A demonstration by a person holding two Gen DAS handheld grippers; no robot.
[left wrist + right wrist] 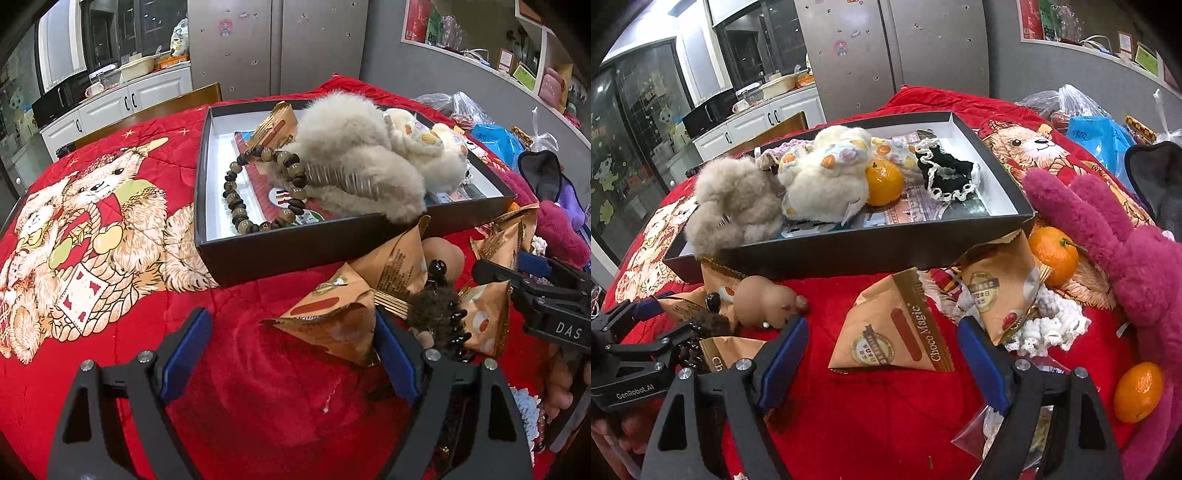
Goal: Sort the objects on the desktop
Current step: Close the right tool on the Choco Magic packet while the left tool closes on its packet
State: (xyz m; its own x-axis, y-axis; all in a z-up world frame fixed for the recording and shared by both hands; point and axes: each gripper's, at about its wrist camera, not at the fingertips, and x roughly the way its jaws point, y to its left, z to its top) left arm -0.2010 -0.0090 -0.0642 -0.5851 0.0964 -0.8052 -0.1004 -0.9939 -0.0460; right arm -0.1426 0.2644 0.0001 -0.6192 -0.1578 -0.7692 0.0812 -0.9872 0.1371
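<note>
A black box [295, 251] [849, 251] with a white inside sits on the red blanket. It holds a bead bracelet [251, 184], a grey fluffy hair clip [351, 162], a cream fluffy piece [823, 181], a tangerine [884, 181] and a black lace-edged scrunchie [949, 173]. My left gripper [290, 325] is open low over the blanket, with a tan snack packet [332, 325] lying against its right finger. My right gripper [882, 325] is open too. A "Choco Magic" packet [894, 332] lies flat between its blue pads [783, 354], and neither pad presses on it.
In front of the box lie more snack packets [997, 295], a brown furry hair claw [439, 314], a tan squishy toy [764, 302], two tangerines [1054, 254] [1137, 391], a white crochet piece [1049, 325] and a pink plush [1126, 258]. Plastic bags [1097, 133] crowd the far right.
</note>
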